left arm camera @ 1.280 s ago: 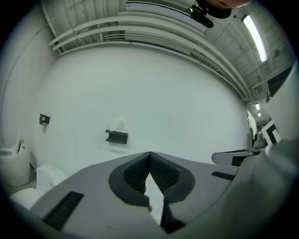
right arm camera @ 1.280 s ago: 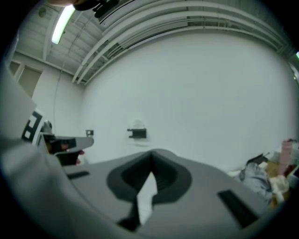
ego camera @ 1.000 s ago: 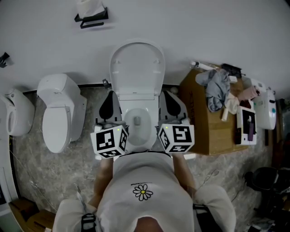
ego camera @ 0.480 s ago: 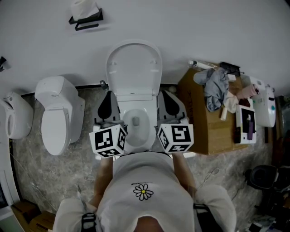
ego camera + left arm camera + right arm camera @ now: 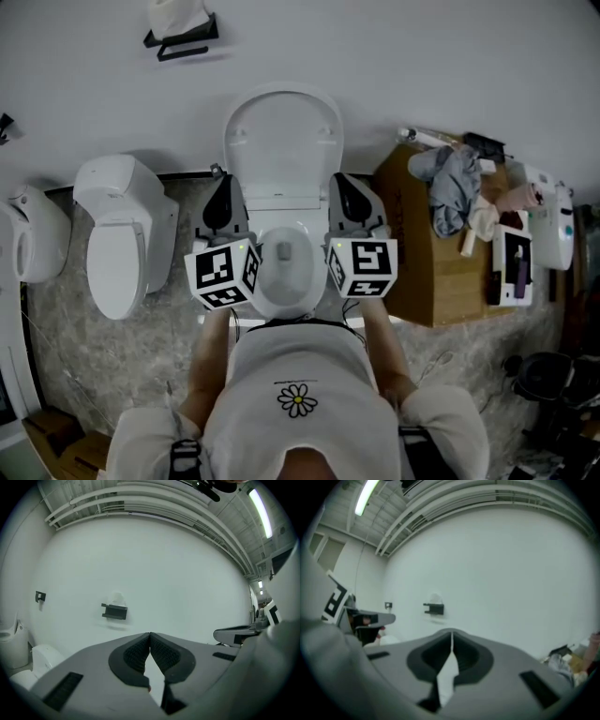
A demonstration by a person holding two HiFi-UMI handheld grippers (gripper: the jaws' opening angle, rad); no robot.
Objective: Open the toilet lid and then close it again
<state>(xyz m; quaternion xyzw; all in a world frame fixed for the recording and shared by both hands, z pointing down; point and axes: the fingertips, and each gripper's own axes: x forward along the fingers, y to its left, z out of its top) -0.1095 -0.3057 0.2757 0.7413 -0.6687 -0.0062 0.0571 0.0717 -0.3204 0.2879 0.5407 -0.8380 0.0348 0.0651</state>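
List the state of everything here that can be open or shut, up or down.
middle toilet lid, raised, standing upright, bowl uncovered
left toilet lid, down, closed
left gripper, shut, nothing between its jaws
right gripper, shut, nothing between its jaws

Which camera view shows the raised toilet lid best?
The head view: the whole toilet lid stands open against the wall. The left and right gripper views show mainly their shut jaws and the white wall; no lid can be told there.
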